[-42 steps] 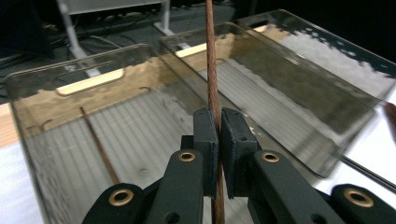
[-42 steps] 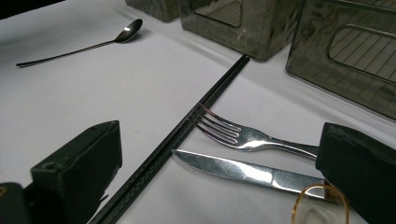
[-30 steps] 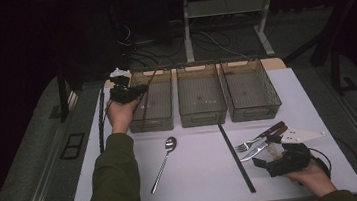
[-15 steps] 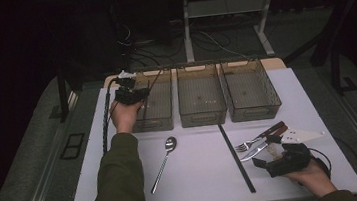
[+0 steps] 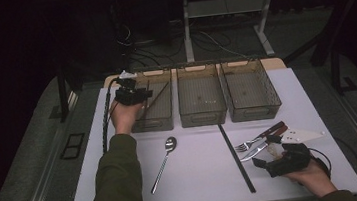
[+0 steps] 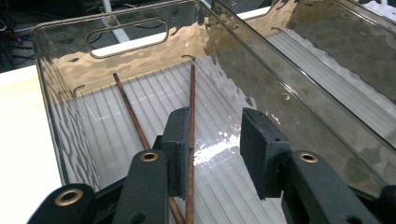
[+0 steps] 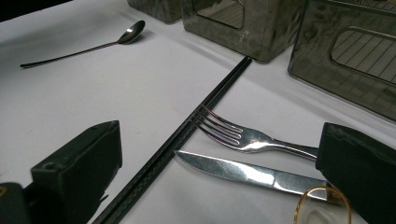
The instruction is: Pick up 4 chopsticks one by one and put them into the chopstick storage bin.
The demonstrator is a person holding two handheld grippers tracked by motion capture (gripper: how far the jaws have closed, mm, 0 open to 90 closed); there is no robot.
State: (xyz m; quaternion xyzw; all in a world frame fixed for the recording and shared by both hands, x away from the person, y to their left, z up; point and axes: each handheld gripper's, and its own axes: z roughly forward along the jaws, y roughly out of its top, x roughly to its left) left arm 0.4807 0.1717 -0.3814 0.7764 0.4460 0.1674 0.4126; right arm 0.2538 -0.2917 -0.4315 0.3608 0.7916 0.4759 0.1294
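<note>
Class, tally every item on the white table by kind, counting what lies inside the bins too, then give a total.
Clear bins: 3
Brown chopsticks in the left bin: 2
Black chopsticks on the table: 1 pair
Spoons: 1
Forks: 1
Knives: 1
Total: 9 (black pair counted once)

high view overhead, gripper views close, table shared
</note>
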